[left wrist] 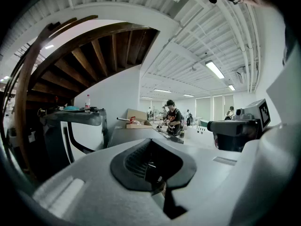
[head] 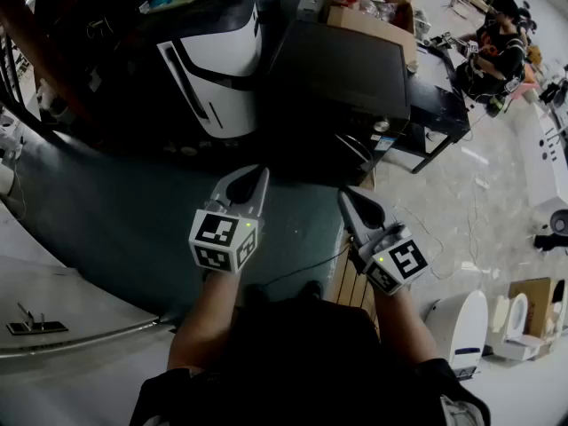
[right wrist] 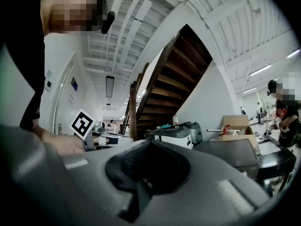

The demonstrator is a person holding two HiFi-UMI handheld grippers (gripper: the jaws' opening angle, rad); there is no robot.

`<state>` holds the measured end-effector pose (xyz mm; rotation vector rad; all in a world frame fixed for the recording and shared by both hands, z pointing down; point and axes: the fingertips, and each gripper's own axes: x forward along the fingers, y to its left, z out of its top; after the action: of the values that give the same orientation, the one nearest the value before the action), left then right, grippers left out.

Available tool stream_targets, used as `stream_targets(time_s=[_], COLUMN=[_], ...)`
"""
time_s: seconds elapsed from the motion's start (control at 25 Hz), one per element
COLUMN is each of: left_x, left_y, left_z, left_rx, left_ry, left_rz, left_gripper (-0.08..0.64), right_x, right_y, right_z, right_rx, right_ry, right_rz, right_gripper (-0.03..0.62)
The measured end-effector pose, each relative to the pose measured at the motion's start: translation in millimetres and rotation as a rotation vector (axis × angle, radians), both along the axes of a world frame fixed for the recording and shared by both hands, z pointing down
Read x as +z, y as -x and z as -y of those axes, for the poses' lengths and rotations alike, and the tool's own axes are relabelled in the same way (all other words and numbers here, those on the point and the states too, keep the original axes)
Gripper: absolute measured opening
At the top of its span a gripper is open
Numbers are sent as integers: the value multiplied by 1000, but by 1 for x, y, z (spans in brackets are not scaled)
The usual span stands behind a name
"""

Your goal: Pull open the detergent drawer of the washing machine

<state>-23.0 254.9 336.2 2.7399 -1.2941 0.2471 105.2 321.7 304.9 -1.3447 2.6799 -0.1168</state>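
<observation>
I hold both grippers out level over a dark floor, well short of the appliances. My left gripper (head: 255, 178) (left wrist: 155, 171) has its jaws together with nothing between them. So does my right gripper (head: 348, 197) (right wrist: 143, 173), a little to the right. Ahead stand a white-and-black machine (head: 217, 65) (left wrist: 70, 126) (right wrist: 174, 135) and a dark boxy machine (head: 342, 74) (left wrist: 134, 134) (right wrist: 235, 149). No detergent drawer can be made out on either one.
A cardboard box (head: 373, 3) sits behind the dark machine. A person (head: 497, 47) works at a desk at the far right. A wooden staircase (right wrist: 183, 74) rises behind the machines. White toilets (head: 461, 327) stand at the lower right, and a cable (head: 302, 269) lies near my feet.
</observation>
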Motion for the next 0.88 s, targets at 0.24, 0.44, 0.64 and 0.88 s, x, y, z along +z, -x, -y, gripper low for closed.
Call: stream_targets(time_s=[0.24,0.44,0.64,0.88], left_x=[0,7,22,27], left_y=[-38,-74,-97,-92], left_z=[-5,-11,-26,-20], left_rx=[3,-6,-10,-45], left_ry=[-5,0,33,46], left_rz=[6,25,52,71], left_gripper=[11,11,11,11], right_x=[14,19,32,41], right_y=[-41,-86,-117,-118], right_z=[-9,-14,-19,-23], right_rx=[13,55,30,-34], right_ry=[31,35,91,112], right_rz=[-26,-16,35,94], right_gripper=[2,2,2,3])
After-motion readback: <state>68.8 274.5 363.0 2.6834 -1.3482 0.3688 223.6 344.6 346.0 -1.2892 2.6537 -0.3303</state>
